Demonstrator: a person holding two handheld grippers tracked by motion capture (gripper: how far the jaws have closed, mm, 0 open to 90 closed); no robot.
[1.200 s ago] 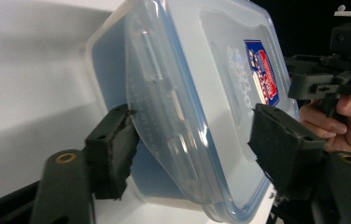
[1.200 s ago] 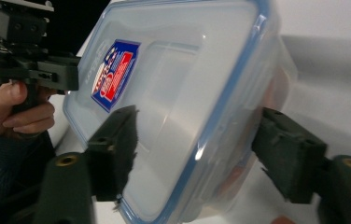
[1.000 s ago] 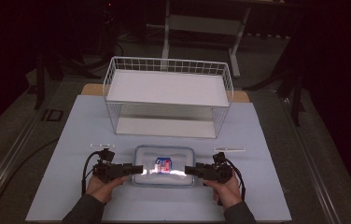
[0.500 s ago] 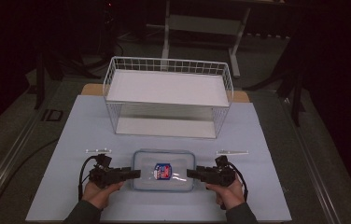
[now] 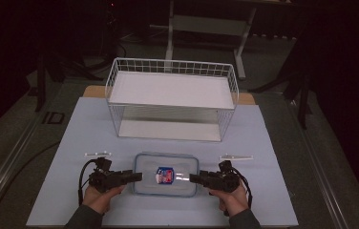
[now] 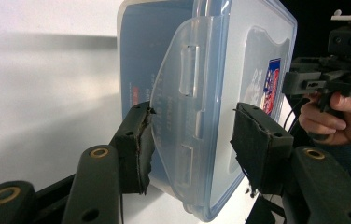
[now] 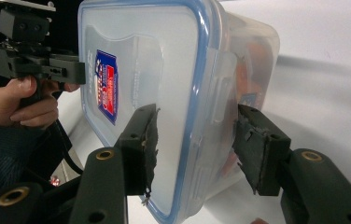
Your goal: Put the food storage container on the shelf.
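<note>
— Jaws of the left gripper [image 5: 138, 175]: what do they hold?
— They pinch the left end of the box [image 5: 149, 164], across the left flap [image 6: 183, 116]: one pad at the flap's edge, the other against the lid. The box lies flat on the desk [image 5: 273, 143], near its front edge. It sits in front of the basket [image 5: 170, 63] and between the two grippers.
— And the right gripper [image 5: 193, 178]?
— Its jaws have just been closing about the right end, with the lid on one side and the right flap [image 7: 222, 93] on the other. Whether the pads press yet cannot be told.
— How is the step best done?
— It reads as a two-ended grip at the latches. Both ends should be worked alike, with pads square on each flap and hands level, so that the box neither slides nor tips. The right grip should be firm before any pull.
— What is unclear?
— The contents: an orange shape shows behind the clouded wall but cannot be identified. The label [image 5: 164, 175] is too small to read. Two pale strips [image 5: 97, 154] on the desk, one beside each gripper, cannot be named. The forearms are cut off at the bottom edge.
</note>
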